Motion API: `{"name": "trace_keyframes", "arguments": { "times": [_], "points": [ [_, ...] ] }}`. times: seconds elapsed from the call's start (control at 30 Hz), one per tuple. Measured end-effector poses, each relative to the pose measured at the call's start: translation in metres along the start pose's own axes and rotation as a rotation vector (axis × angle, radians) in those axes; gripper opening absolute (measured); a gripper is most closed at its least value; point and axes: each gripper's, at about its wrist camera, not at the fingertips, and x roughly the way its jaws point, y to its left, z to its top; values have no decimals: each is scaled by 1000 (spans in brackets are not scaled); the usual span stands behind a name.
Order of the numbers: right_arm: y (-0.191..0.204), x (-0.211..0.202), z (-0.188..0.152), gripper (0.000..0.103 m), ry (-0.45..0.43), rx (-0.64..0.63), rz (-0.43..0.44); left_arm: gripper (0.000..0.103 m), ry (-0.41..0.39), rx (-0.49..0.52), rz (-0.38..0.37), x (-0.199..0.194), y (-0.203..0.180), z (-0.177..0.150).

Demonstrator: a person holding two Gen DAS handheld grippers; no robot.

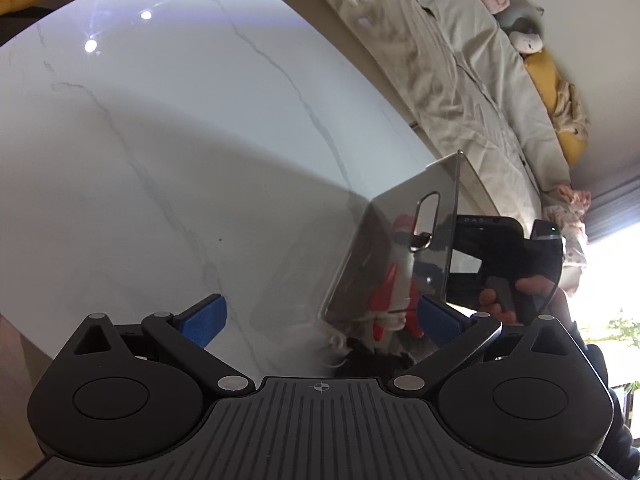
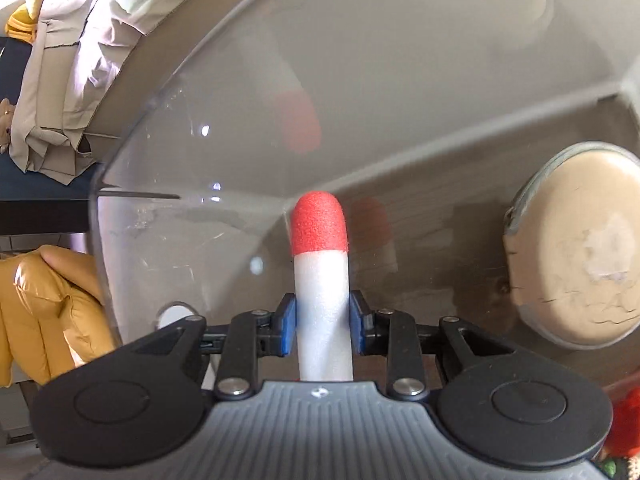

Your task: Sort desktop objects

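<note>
My right gripper is shut on a white foam rocket with a red tip, held nose-first inside a clear smoky plastic bin. A tan oval case lies in the bin to the right of the rocket. In the left wrist view my left gripper is open and empty over the white marble table. The bin stands just right of it, touching or nearly touching the right blue pad. The rocket's red fins and the right gripper show through its wall.
A sofa with a beige cover and plush toys runs beyond the table's far edge. A yellow puffy sleeve is left of the bin. Something red sits at the bin's lower right.
</note>
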Motion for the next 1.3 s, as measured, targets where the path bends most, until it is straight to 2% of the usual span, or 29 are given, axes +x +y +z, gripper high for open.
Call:
{"name": "trace_keyframes", "arguments": {
  "times": [0.03, 0.07, 0.13, 0.17, 0.2, 0.23, 0.27, 0.33, 0.4, 0.47, 0.57, 0.63, 0.8, 0.83, 0.9, 0.97, 1.0, 1.07, 1.1, 1.13, 1.2, 1.3],
  "points": [
    [-2, 2, 3, 45, 19, -12, -4, 103, 5, 3, 4, 1, -1, 0],
    [0, -3, 6, 50, 29, -52, -14, 103, 8, 10, 8, 1, -2, -1],
    [11, -22, 8, 52, 17, -185, -49, 103, 13, 25, 17, 1, -4, -2],
    [19, -36, 5, 54, -8, -290, -100, 103, 10, 25, 19, 1, -4, -2],
    [27, -51, 1, 64, -38, -404, -172, 103, 6, 22, 21, 1, -4, -2],
    [33, -64, -3, 83, -65, -515, -260, 103, 2, 20, 23, 1, -5, -2],
    [37, -75, -7, 90, -90, -620, -348, 103, -1, 13, 16, 2, -5, -1],
    [39, -84, -18, 92, -128, -823, -522, 103, 4, 6, -8, 7, -8, 0],
    [31, -76, -26, 92, -123, -984, -677, 103, 20, 14, -20, 13, -13, -1],
    [18, -63, -25, 92, -77, -1054, -732, 103, 42, 37, -23, 17, -18, -3],
    [4, -48, -19, 91, 9, -1047, -715, 103, 58, 64, -11, 18, -21, -7],
    [1, -39, -16, 95, 36, -1009, -663, 103, 55, 60, 7, 17, -19, -7],
    [-12, -31, -1, 96, 98, -904, -563, 103, 50, 12, 19, 20, -11, -3],
    [-16, -32, 3, 90, 113, -862, -531, 103, 54, 9, 16, 21, -10, -2],
    [-25, -35, 7, 90, 91, -769, -491, 103, 67, 9, 14, 25, -11, -2],
    [-30, -40, 7, 89, 79, -729, -443, 103, 78, 12, 14, 29, -12, -3],
    [-32, -42, 6, 85, 84, -703, -404, 103, 83, 14, 14, 31, -13, -3],
    [-35, -47, 7, 62, 110, -633, -312, 103, 93, 18, 10, 34, -15, -5],
    [-36, -47, 8, 38, 140, -597, -258, 103, 98, 20, 6, 36, -16, -5],
    [-37, -48, 8, 27, 169, -560, -204, 103, 104, 23, 2, 37, -18, -6],
    [-35, -42, 2, 29, 202, -552, -181, 103, 111, 35, -1, 39, -21, -7],
    [-27, -35, -13, 33, 205, -608, -185, 103, 115, 52, 7, 39, -23, -9]
  ]
}}
